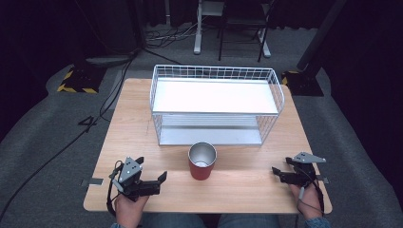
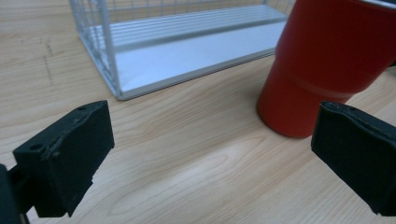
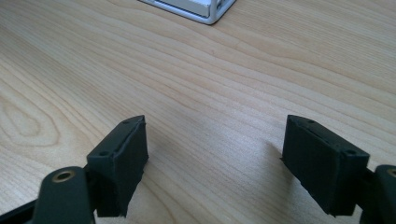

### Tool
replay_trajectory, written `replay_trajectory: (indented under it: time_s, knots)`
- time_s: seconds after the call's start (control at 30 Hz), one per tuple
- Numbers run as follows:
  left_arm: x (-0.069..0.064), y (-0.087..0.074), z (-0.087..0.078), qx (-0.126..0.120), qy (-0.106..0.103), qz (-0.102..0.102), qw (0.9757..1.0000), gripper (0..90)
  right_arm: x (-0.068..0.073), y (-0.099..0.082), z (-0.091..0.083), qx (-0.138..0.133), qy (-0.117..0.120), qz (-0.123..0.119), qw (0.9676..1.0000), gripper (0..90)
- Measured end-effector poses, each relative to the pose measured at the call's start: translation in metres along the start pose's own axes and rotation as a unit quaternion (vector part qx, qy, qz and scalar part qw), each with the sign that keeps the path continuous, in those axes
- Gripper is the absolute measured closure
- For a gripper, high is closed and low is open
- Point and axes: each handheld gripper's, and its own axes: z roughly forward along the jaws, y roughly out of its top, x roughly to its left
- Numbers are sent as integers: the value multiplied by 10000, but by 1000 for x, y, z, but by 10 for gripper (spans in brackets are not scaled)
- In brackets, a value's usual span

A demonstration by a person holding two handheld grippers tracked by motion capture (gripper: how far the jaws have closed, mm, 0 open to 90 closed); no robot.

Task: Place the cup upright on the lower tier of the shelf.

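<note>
Standing upright on the wooden worktop (image 1: 247, 185), a red cup (image 1: 202, 161) with a metal inside sits just in front of a white wire basket (image 1: 216, 105), near the middle of the near half. The cup and basket are close but apart.

Left gripper (image 1: 152, 176): rests low at the near left of the worktop, held by a hand (image 1: 129, 206), and points across toward the cup. Its jaws are spread wide with nothing between them. In the left gripper view the cup (image 2: 327, 65) stands ahead and to the right, partly behind the right jaw; the basket's corner (image 2: 109, 70) lies ahead to the left. The gripper (image 2: 210, 154) touches neither.

Right gripper (image 1: 280, 168): rests at the near right edge, held by the other hand (image 1: 309, 199), well apart from the cup. Its jaws are also wide apart and hold nothing. In the right gripper view, bare wood lies between the jaws of the gripper (image 3: 215, 149), and a basket corner (image 3: 210, 11) shows at the far top.
</note>
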Motion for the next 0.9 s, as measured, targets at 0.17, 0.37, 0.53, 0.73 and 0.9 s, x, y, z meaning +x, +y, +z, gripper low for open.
replay_trajectory:
  time_s: [0.17, 0.37, 0.53, 0.73, 0.9]
  knots:
    - [-8, 1, 3, -36, -195, -15, 9998, 0, 0, 0, 0, -2, -11, -5, 10000, 231]
    - [-20, 4, 16, -9, -556, 113, 9984, 0, 0, 0, 0, -7, -19, -11, 10000, 231]
    - [-31, 8, 24, -1, -771, 181, 9969, 0, 0, 0, 0, -6, -24, 12, 10000, 233]
    - [-45, 12, 39, 70, -1095, 225, 9937, 0, 0, 0, 0, -11, -46, 0, 10000, 233]
    - [-52, 14, 50, 107, -1192, 276, 9924, 0, 1, 0, 0, -17, -61, -16, 10000, 233]
